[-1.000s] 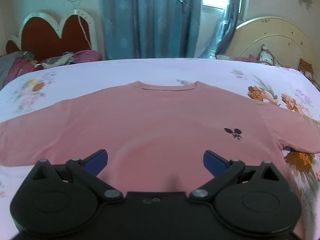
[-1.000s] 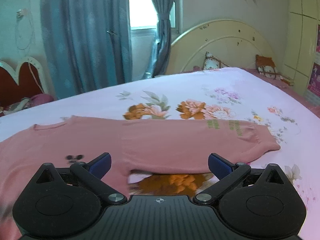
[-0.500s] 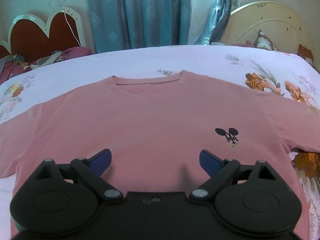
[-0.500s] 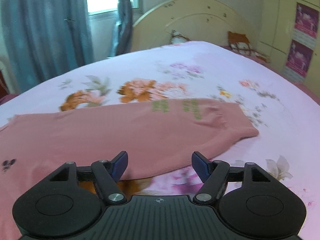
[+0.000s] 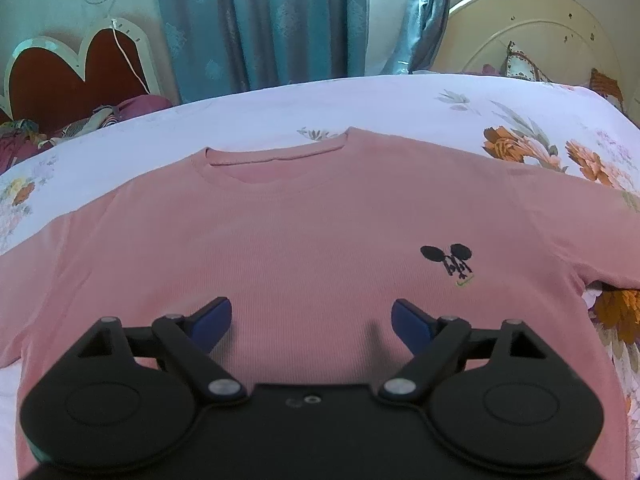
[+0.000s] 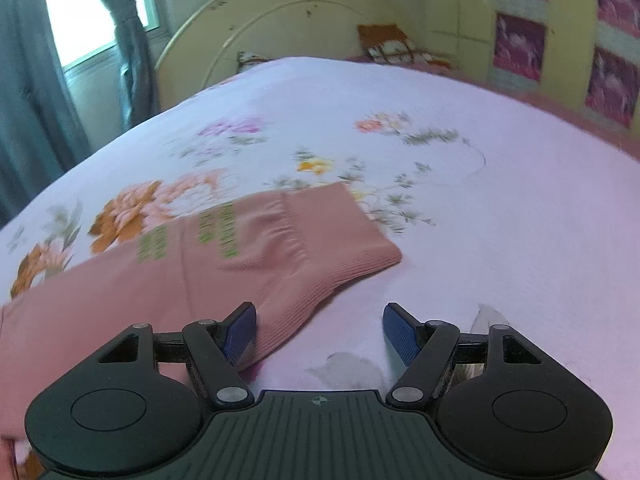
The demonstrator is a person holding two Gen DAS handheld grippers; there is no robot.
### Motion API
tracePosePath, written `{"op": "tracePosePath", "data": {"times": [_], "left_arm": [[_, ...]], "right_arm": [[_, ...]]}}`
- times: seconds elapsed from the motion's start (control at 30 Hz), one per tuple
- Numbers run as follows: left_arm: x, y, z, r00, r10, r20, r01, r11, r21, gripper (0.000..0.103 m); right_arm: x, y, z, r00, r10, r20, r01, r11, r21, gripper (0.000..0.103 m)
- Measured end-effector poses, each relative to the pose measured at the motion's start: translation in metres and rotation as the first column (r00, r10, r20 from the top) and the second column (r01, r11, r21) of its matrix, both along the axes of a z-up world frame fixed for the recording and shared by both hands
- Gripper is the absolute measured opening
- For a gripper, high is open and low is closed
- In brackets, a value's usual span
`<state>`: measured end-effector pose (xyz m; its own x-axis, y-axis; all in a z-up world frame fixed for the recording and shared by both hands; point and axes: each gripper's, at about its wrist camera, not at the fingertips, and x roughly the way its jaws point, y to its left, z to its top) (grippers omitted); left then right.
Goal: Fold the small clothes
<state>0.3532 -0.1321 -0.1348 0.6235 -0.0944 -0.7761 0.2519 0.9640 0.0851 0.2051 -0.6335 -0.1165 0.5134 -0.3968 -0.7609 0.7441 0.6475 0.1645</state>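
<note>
A pink long-sleeved top (image 5: 312, 236) lies flat, face up, on the floral bed sheet (image 5: 360, 108), its neckline at the far side and a small black mouse emblem (image 5: 448, 260) on the chest. My left gripper (image 5: 311, 322) hovers over the top's lower middle; its jaws are closing and the pads touch nothing. In the right wrist view one sleeve (image 6: 280, 248) with green lettering and a ribbed cuff stretches out to the right. My right gripper (image 6: 319, 332) is open just over the cuff's near edge, the left pad above the fabric and the right pad above bare sheet.
A cream headboard (image 6: 276, 20) and cushions (image 6: 396, 46) stand at the bed's far end. Teal curtains (image 5: 256, 24) hang behind. A red heart-shaped headboard (image 5: 72, 72) with piled clothes (image 5: 60, 128) sits at the far left. A yellow wardrobe (image 6: 560, 32) stands on the right.
My left gripper has come closer to the top and its jaws have narrowed a little. My right gripper has swung right along the sleeve to the cuff, dropped lower, and its jaws have narrowed.
</note>
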Motion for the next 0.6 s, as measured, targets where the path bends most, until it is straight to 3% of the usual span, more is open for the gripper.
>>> {"op": "tracePosePath", "data": {"times": [0.1, 0.13, 0.17, 0.2, 0.27, 0.33, 0.6], "left_arm": [[0.001, -0.001, -0.001, 1.0, -0.007, -0.005, 0.007, 1.0, 0.006, 0.083], [0.002, -0.002, -0.001, 1.0, -0.011, -0.005, 0.011, 1.0, 0.01, 0.082], [0.003, -0.002, -0.002, 1.0, -0.014, -0.006, 0.014, 1.0, 0.015, 0.08], [0.004, -0.002, -0.002, 1.0, -0.02, -0.009, 0.02, 1.0, 0.014, 0.079], [0.006, 0.0, -0.003, 0.999, -0.029, -0.016, 0.029, 1.0, -0.01, 0.074], [0.009, 0.001, -0.003, 0.999, -0.025, -0.026, 0.024, 0.999, -0.029, 0.072], [0.01, 0.01, 0.005, 0.999, -0.04, -0.001, 0.04, 0.998, -0.045, 0.066]], "right_arm": [[0.004, -0.009, -0.002, 1.0, -0.006, 0.021, 0.006, 1.0, 0.004, 0.067], [0.006, -0.01, -0.003, 1.0, -0.003, 0.027, 0.003, 1.0, 0.0, 0.059], [0.009, -0.012, -0.004, 1.0, -0.001, 0.03, 0.001, 1.0, 0.009, 0.038], [0.01, -0.014, -0.005, 0.999, -0.007, 0.038, 0.007, 1.0, 0.016, 0.031], [0.014, -0.017, -0.005, 0.999, -0.015, 0.042, 0.014, 1.0, 0.014, 0.03], [0.017, -0.017, -0.004, 0.999, 0.003, 0.054, -0.004, 1.0, 0.018, 0.012], [0.037, 0.021, 0.038, 0.985, 0.11, 0.13, -0.099, 0.991, -0.088, 0.009]]}}
